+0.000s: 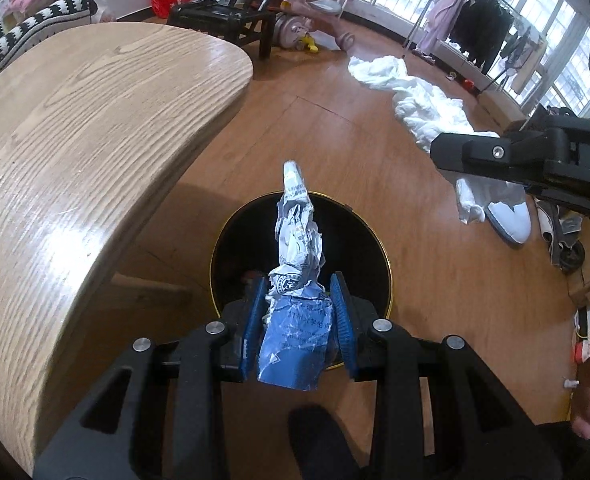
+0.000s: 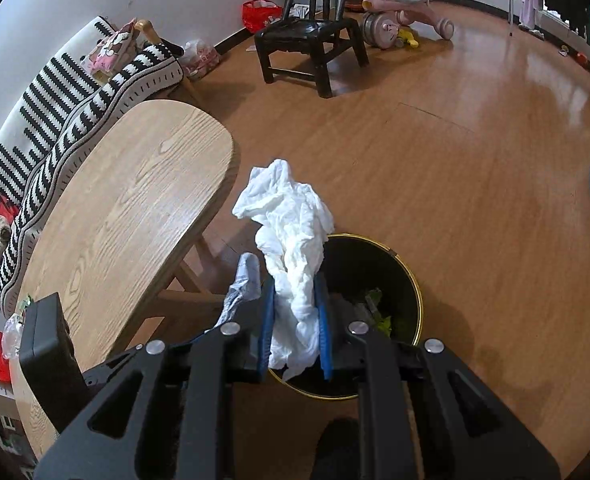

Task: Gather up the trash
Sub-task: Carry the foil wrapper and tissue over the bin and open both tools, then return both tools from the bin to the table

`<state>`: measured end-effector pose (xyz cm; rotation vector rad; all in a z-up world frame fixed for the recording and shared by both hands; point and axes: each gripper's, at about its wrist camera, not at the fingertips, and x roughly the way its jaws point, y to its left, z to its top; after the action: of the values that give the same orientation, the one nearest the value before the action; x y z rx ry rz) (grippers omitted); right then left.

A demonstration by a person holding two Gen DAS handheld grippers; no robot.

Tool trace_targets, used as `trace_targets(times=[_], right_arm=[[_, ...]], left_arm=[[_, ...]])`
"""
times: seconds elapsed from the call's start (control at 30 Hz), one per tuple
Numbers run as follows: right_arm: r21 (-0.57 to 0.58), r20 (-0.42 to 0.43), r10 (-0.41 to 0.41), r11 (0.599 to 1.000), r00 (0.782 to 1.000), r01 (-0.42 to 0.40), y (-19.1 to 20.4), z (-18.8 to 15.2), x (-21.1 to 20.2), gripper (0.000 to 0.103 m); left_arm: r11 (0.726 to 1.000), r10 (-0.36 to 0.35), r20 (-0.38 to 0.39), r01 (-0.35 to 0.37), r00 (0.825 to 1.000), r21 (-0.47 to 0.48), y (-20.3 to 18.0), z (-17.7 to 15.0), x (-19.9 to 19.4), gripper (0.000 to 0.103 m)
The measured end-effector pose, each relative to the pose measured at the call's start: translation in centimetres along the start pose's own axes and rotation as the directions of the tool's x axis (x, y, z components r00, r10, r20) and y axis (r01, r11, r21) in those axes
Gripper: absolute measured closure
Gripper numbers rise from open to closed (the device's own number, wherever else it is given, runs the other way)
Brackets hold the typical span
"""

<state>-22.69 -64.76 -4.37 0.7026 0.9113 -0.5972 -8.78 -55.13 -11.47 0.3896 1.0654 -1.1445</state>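
Note:
My left gripper (image 1: 299, 284) is shut on a crumpled blue and white paper wrapper (image 1: 295, 240), which sticks up past the fingertips. It hangs over the open mouth of a black bin with a gold rim (image 1: 383, 248) on the floor. My right gripper (image 2: 295, 280) is shut on a white tissue (image 2: 291, 216), also above the bin (image 2: 411, 280). In the left wrist view the right gripper (image 1: 439, 152) reaches in from the right with the tissue (image 1: 415, 100) trailing from it. The bin holds some green and dark scraps (image 2: 379, 312).
A wooden oval table (image 1: 95, 140) (image 2: 135, 200) stands just left of the bin. A striped sofa (image 2: 55, 120) sits behind it. A black chair (image 2: 311, 40) and a pink tricycle (image 2: 399, 4) stand farther back. A white shoe (image 1: 511, 216) lies right of the bin.

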Motion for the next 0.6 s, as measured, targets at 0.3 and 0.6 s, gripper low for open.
trace_targets(times=[0.3,0.6], right_arm=[[0.031,-0.005,-0.001,1.0,1.0,0.002,-0.52,0.24,0.03,0.054],[0.028,0.024,-0.014,1.0,1.0,0.014,-0.48,0.15,-0.48,0.031]], left_arm=[[1.0,0.002,-0.018,-0.002,1.0,-0.003,0.02,0.28,0.7,0.063],[1.0,0.006,0.009,-0.006,1.0,-0.023,0.33,0.69,0.08,0.029]])
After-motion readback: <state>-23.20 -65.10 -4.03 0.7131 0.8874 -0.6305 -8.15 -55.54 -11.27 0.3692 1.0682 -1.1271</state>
